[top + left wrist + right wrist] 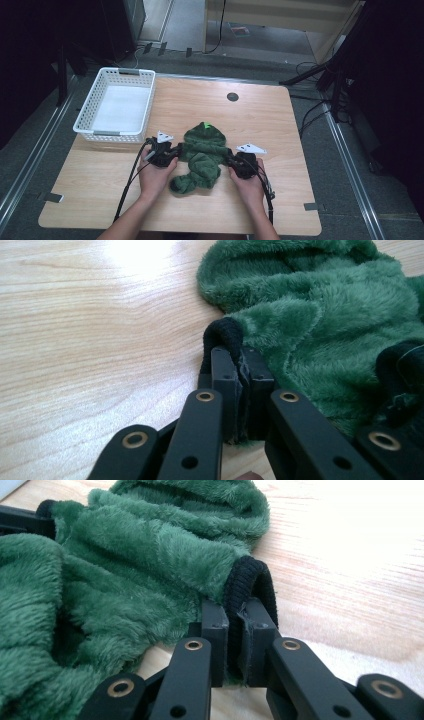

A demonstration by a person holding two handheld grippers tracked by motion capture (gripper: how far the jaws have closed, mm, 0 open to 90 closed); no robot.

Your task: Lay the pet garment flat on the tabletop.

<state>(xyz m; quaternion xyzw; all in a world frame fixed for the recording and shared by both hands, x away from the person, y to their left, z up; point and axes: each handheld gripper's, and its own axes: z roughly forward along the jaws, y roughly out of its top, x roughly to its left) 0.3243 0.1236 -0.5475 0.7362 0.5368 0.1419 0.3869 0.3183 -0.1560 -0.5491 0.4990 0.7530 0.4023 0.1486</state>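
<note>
Green fleece garment [202,152]: both grippers' fingers [223,371] clamp its black cuffs, hands low.

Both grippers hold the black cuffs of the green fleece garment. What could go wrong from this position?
1. The left gripper pinches just the edge of a black cuff; it may slip out when lifted.
2. The right gripper also grips thin ribbing, so hard pulling might stretch it.
3. The garment lies bunched; a trailing part could drag on the table.

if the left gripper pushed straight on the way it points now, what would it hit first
The left gripper is shut on the black cuff; straight ahead it would likely push into the green fleece garment bunched just beyond, though depth is hard to judge.
</note>
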